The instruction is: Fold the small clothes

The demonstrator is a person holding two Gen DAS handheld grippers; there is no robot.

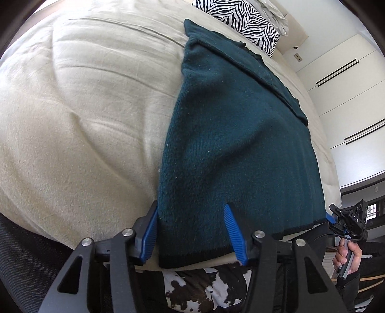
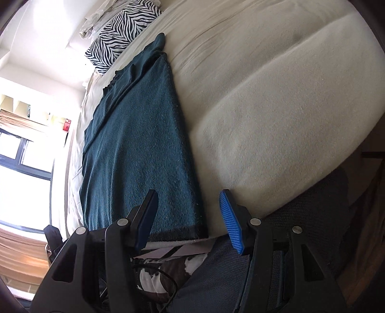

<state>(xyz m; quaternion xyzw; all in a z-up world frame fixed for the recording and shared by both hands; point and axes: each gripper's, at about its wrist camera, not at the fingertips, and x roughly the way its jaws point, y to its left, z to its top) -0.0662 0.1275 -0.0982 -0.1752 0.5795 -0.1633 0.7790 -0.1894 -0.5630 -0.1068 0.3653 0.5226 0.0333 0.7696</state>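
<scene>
Both grippers poised at the near hem of a teal knit garment on the bed.

The teal garment [image 1: 231, 134] lies flat and lengthwise on the cream bedspread [image 1: 79, 115], its dark hem at the near edge and its far end toward a zebra-print pillow [image 1: 243, 21]. The left gripper [image 1: 192, 231] stands wide open astride the hem's left corner, gripping nothing. The right gripper [image 2: 190, 216] is likewise spread wide at the right corner, empty.

I see a cream bed cover [image 1: 84, 108], a zebra-striped pillow [image 1: 243, 21] at its far end, white wardrobe doors [image 1: 341, 79], and a bright window [image 2: 21, 154].
</scene>
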